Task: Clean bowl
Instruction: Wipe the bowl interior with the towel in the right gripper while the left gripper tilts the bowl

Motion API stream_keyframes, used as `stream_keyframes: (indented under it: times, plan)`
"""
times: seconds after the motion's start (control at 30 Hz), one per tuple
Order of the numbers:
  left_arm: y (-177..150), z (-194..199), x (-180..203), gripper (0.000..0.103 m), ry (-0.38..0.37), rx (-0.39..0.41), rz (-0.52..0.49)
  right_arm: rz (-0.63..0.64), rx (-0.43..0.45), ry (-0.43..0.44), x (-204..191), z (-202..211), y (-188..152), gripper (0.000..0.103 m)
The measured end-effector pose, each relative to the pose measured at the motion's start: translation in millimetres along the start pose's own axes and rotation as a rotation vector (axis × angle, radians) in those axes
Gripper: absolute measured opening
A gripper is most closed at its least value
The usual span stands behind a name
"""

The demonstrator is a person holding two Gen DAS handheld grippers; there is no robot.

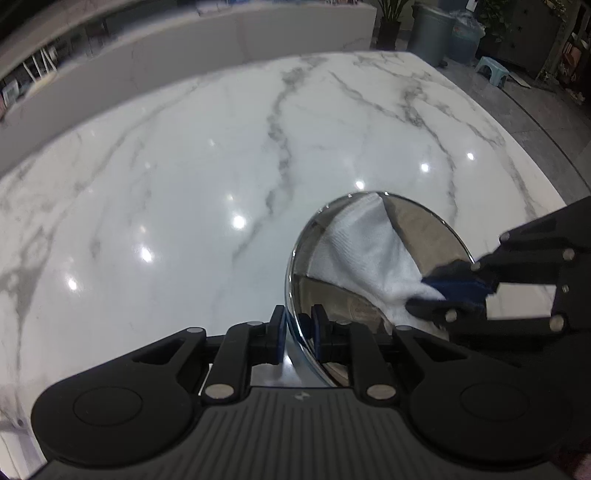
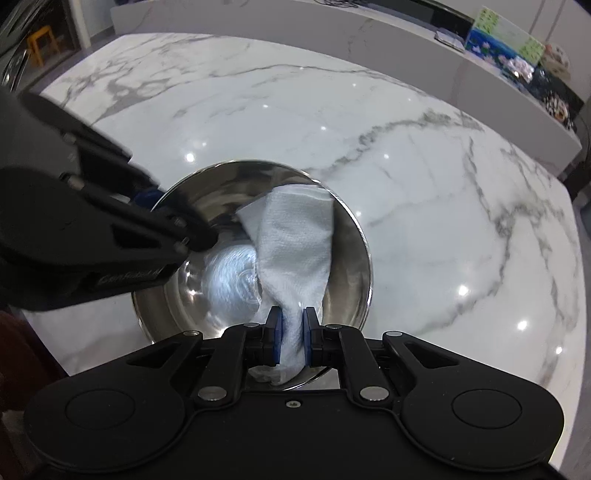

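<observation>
A shiny steel bowl (image 2: 229, 206) sits on the white marble table (image 2: 424, 184). My left gripper (image 1: 298, 328) is shut on the bowl's rim (image 1: 291, 295) and holds it tilted; it shows at the bowl's left edge in the right wrist view (image 2: 162, 206). My right gripper (image 2: 292, 336) is shut on a white cloth (image 2: 295, 240) that lies inside the bowl, draped from the near rim to the far wall. In the left wrist view the right gripper (image 1: 439, 291) comes in from the right and pinches the cloth (image 1: 365, 251) inside the bowl.
The marble table (image 1: 184, 184) spreads wide to the left and far side of the bowl. A white counter (image 2: 369, 33) runs behind it with a colourful box (image 2: 506, 44). Grey bins (image 1: 432, 33), a plant and a small stool (image 1: 491, 70) stand on the floor beyond.
</observation>
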State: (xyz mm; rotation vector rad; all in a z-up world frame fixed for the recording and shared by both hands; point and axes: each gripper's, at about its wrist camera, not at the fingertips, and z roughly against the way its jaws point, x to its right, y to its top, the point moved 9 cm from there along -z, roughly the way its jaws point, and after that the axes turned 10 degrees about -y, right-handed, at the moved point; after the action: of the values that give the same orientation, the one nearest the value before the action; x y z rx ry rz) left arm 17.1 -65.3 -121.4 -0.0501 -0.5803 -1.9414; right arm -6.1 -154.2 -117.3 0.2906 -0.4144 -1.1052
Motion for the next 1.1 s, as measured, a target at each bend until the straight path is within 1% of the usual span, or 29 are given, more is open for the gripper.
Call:
stream_keyframes:
  times: [0.1,0.17,0.23,0.3,0.47,0.5,0.6,0.67,0.73,0.8,0.9,0.97,1.0,1.07,1.1]
  plan:
    - [-7,-3,-2,0.023,-0.075,-0.057,0.051,-0.047,0.004,0.024,6,0,-2,0.009]
    - [-10,-6,0,0.027,-0.094,-0.079,0.051,-0.059,0.006,0.030,6,-1,-1,0.009]
    - [-12,-8,1,0.027,-0.112,-0.102,0.061,-0.061,0.008,0.029,5,-2,-1,0.009]
    - [-14,-9,4,0.031,-0.119,-0.118,0.048,-0.065,0.010,0.028,4,-4,0,0.009]
    - [-20,-12,7,0.033,-0.184,-0.163,0.085,-0.105,0.013,0.049,8,-3,-1,0.009]
    - [-21,-12,7,0.032,-0.195,-0.168,0.095,-0.118,0.013,0.058,9,-3,-2,0.009]
    - [-20,-9,4,0.027,-0.189,-0.144,0.110,-0.144,0.011,0.066,12,-3,-5,0.009]
    - [-17,-7,3,0.026,-0.171,-0.120,0.107,-0.164,0.010,0.073,15,-2,-6,0.008]
    - [-12,-5,2,0.023,-0.143,-0.081,0.103,-0.195,0.002,0.081,18,-2,-8,0.008]
    - [-6,-3,0,0.019,-0.114,-0.047,0.097,-0.205,-0.003,0.092,18,-1,-10,0.008]
    - [1,-3,-1,0.015,-0.085,-0.021,0.092,-0.205,-0.013,0.117,13,0,-12,0.009]
    - [4,-3,-2,0.015,-0.087,-0.019,0.100,-0.203,-0.015,0.121,11,1,-13,0.009]
    - [5,-3,-3,0.014,-0.088,-0.017,0.104,-0.208,-0.021,0.137,9,1,-13,0.009]
    - [8,-2,-1,0.014,-0.083,-0.008,0.094,-0.254,-0.054,0.231,5,1,-14,0.009]
    - [8,-2,-1,0.014,-0.080,-0.006,0.089,-0.269,-0.061,0.258,3,1,-14,0.009]
